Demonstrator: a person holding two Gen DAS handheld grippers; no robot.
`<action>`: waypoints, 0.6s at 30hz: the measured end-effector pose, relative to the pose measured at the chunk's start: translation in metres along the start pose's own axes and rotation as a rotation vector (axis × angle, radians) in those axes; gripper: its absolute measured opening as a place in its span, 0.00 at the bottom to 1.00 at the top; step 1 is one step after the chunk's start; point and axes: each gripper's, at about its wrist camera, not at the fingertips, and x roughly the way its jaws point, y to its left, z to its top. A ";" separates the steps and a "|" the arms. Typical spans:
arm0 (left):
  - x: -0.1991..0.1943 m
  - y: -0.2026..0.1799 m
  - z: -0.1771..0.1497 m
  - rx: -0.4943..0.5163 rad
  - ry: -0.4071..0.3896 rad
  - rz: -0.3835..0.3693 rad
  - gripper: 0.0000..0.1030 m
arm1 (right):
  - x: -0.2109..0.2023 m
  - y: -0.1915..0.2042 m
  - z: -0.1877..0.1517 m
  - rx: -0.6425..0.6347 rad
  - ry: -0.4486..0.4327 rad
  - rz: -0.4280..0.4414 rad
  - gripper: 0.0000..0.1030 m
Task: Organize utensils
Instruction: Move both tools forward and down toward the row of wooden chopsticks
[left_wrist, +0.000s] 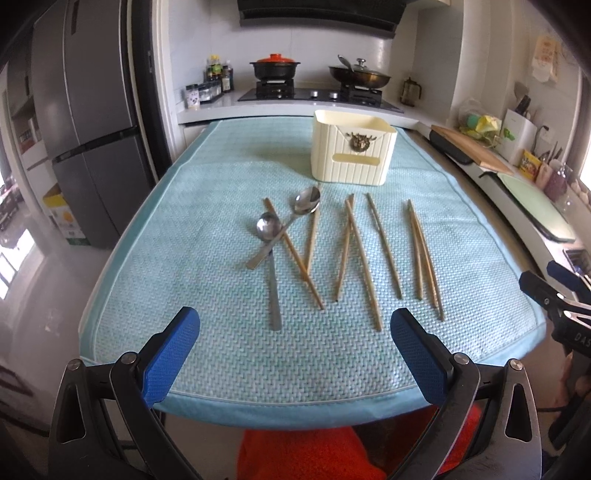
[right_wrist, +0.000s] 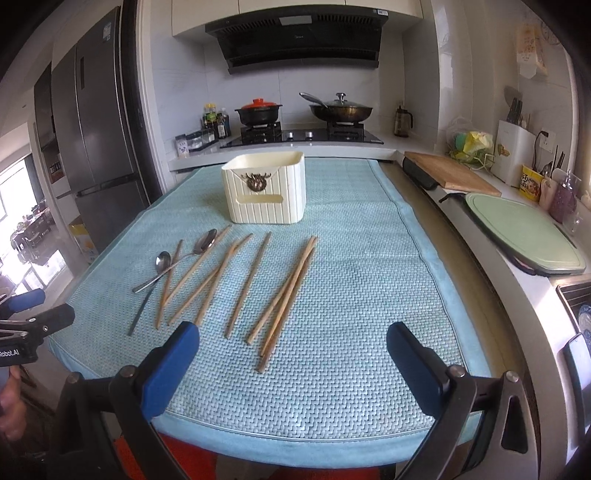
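Note:
Several wooden chopsticks (left_wrist: 354, 251) (right_wrist: 255, 280) lie spread on a light blue mat (left_wrist: 207, 350) (right_wrist: 351, 314). Two metal spoons (left_wrist: 271, 254) (right_wrist: 173, 264) lie crossed at their left, over one chopstick. A cream utensil holder (left_wrist: 351, 147) (right_wrist: 266, 190) stands upright at the back of the mat. My left gripper (left_wrist: 295, 354) is open and empty, at the mat's near edge, short of the spoons. My right gripper (right_wrist: 293, 363) is open and empty, near the front ends of the rightmost chopsticks. Each gripper shows at the edge of the other's view (left_wrist: 554, 291) (right_wrist: 29, 314).
A stove with a red-lidded pot (left_wrist: 275, 66) and a lidded pan (left_wrist: 360, 75) stands behind the mat. A wooden board (right_wrist: 448, 173) and a green board (right_wrist: 524, 232) lie on the counter at right. A fridge (left_wrist: 85, 129) stands at left.

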 end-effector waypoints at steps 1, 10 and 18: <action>0.007 0.000 0.001 -0.004 0.011 -0.005 1.00 | 0.008 -0.002 0.000 0.004 0.013 -0.006 1.00; 0.071 -0.006 0.010 0.008 0.087 0.003 1.00 | 0.069 -0.010 -0.001 0.015 0.105 -0.043 1.00; 0.114 0.020 0.009 -0.073 0.163 0.012 1.00 | 0.104 -0.008 -0.006 -0.002 0.157 -0.073 1.00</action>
